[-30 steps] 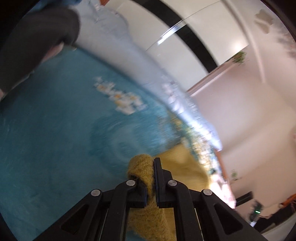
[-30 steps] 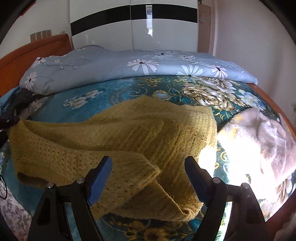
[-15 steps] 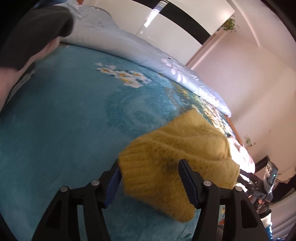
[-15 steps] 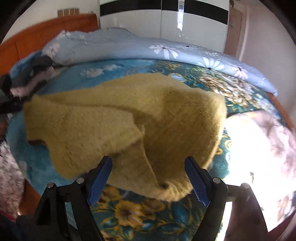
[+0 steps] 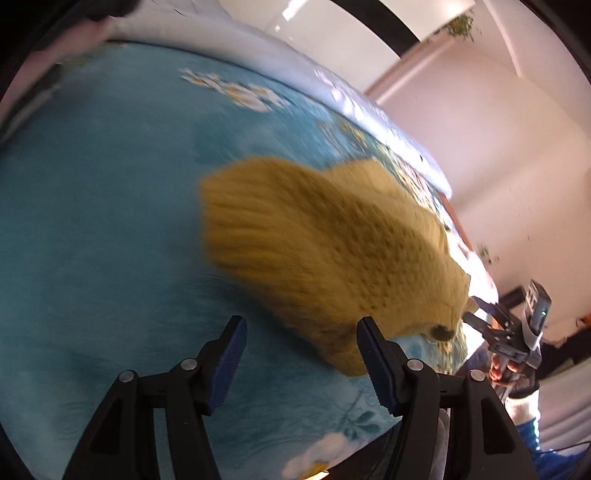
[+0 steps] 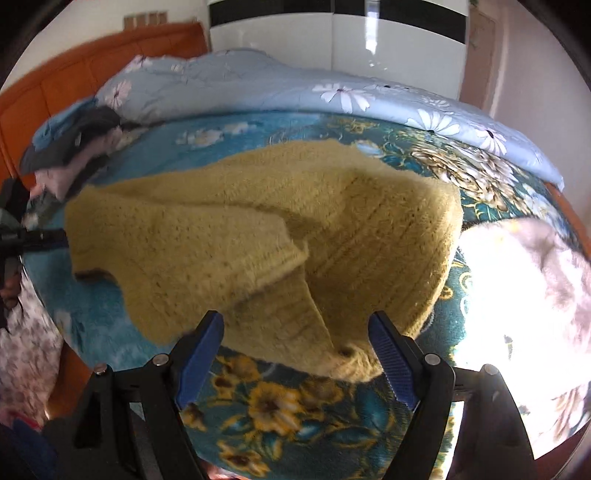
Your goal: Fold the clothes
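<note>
A yellow knit sweater (image 6: 258,229) lies on the teal flowered bedspread (image 6: 295,410), one sleeve folded across its front. My right gripper (image 6: 295,325) hovers open just over the sweater's near hem, with nothing pinched between its blue pads. In the left wrist view the sweater (image 5: 325,251) lies blurred ahead of my left gripper (image 5: 301,332), which is open; its pads stand apart at the sweater's near edge without pressing on it. The right gripper (image 5: 498,325) shows at the far side of the sweater, and the left gripper (image 6: 14,240) peeks in at the left edge.
A light blue daisy quilt (image 6: 295,88) is bunched along the back of the bed. A pile of dark and pale clothes (image 6: 70,147) sits by the orange headboard (image 6: 74,74). A white fluffy garment (image 6: 524,280) lies at the right. A white wardrobe (image 6: 351,33) stands behind.
My left gripper went from shut on a sweater fold to open, and the fold dropped onto the bed. The right gripper sank slightly and rolled, staying open.
</note>
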